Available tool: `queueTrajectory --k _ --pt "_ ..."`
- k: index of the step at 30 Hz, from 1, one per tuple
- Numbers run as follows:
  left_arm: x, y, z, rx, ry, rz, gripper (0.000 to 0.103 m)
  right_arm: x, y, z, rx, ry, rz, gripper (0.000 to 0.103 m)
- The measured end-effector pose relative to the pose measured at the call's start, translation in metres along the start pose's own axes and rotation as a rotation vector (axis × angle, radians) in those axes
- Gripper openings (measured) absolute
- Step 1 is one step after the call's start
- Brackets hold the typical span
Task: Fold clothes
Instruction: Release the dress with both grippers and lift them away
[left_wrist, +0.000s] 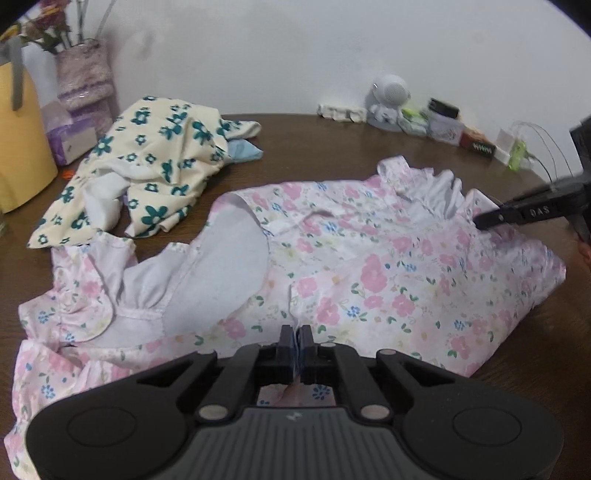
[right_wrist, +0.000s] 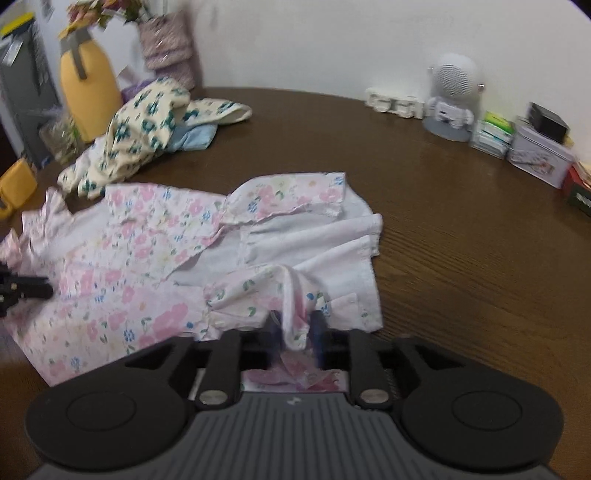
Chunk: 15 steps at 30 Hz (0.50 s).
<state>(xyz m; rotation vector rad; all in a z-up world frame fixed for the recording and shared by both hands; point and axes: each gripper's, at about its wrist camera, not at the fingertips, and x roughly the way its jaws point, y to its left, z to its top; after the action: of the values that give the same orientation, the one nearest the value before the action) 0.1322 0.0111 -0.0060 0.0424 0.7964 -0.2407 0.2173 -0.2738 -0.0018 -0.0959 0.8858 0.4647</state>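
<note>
Two wrist views cover one brown wood-grain table (right_wrist: 461, 229). Only the left view shows the left gripper (left_wrist: 295, 338) clenched on a thin fold of the pink floral garment (left_wrist: 369, 280), which lies spread across the table's near side, pale lining exposed. Only the right view shows the right gripper (right_wrist: 297, 325), its jaws partly apart with a bunched ruffled sleeve between them; whether the pads press it is unclear through blur. Both grippers tilt downward toward the cloth. Beyond lies a crumpled cream garment with teal flowers (left_wrist: 147, 166), beside a yellow bag (left_wrist: 22, 140).
</note>
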Motion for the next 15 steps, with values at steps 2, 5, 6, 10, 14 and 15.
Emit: queueTrajectory --k 2,5,6,10,14,15 --pt "-0.014 -0.001 0.001 -0.004 -0.042 0.005 0.011 -0.020 0.005 -0.001 0.002 -0.051 -0.023 0.040" --pt "-0.033 -0.009 0.002 0.020 -0.097 -0.015 0.013 -0.050 0.025 -0.003 -0.041 -0.133 -0.031 0.040" --pt "-0.037 -0.013 0.001 0.032 -0.106 -0.033 0.012 -0.059 0.039 -0.006 -0.078 -0.155 -0.003 0.040" --pt "-0.031 -0.032 -0.006 0.077 -0.053 -0.111 0.005 -0.053 0.104 -0.027 -0.232 -0.125 0.176 0.038" --pt "-0.018 -0.035 -0.019 0.073 -0.003 -0.077 0.005 -0.020 0.143 -0.053 -0.327 -0.057 0.225 0.031" --pt "-0.015 -0.031 -0.023 0.058 0.006 -0.067 0.005 -0.016 0.141 -0.057 -0.322 -0.051 0.215 0.031"
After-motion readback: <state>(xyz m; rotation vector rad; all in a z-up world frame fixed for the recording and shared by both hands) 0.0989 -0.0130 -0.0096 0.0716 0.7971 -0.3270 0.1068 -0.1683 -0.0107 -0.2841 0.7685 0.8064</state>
